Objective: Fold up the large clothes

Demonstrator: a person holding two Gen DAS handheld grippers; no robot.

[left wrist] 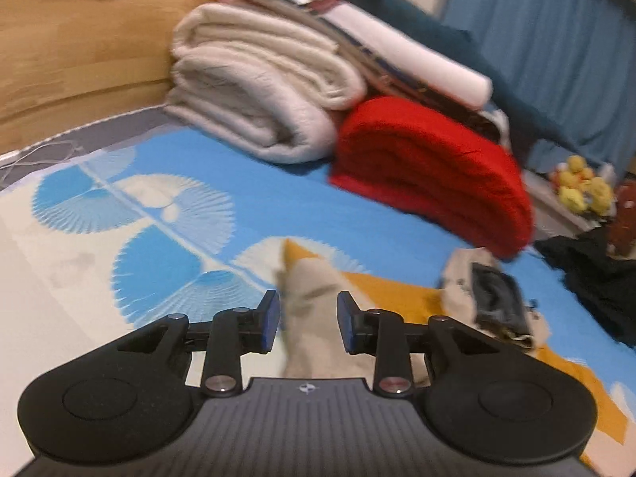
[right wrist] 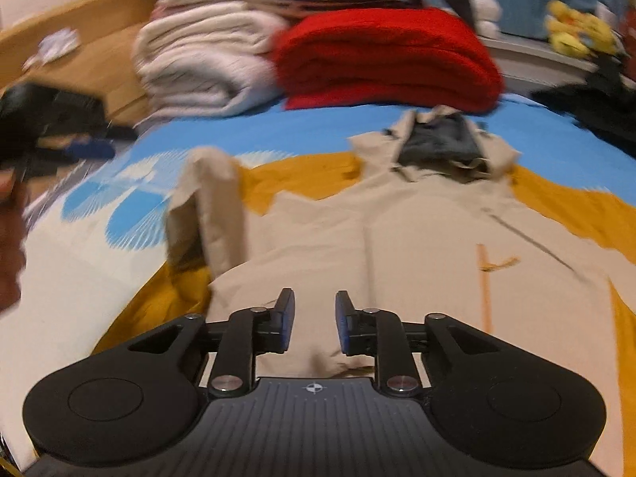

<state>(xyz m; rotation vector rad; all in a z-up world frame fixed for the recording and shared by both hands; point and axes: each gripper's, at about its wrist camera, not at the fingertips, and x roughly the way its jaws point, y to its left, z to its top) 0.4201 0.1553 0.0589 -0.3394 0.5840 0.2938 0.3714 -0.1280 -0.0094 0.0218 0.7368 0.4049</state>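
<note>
A beige jacket [right wrist: 417, 234] with a dark inner collar [right wrist: 441, 143] lies spread on the bed over a mustard-yellow cloth [right wrist: 302, 177]. Its left sleeve [right wrist: 214, 206] is folded up along its side. My right gripper [right wrist: 315, 318] is open just above the jacket's lower part. My left gripper [left wrist: 308, 318] is open with the beige sleeve [left wrist: 314, 310] between its fingers, not pinched. The left gripper also shows at the left edge of the right wrist view [right wrist: 59, 127]. The jacket's collar shows in the left wrist view [left wrist: 493, 298].
A folded red blanket [left wrist: 433, 175] and a stack of cream blankets [left wrist: 258, 91] sit at the head of the blue patterned bedsheet [left wrist: 159, 206]. A wooden headboard [left wrist: 79, 51] stands behind. Dark clothes [left wrist: 596, 278] and yellow plush toys [left wrist: 584, 190] lie at the right.
</note>
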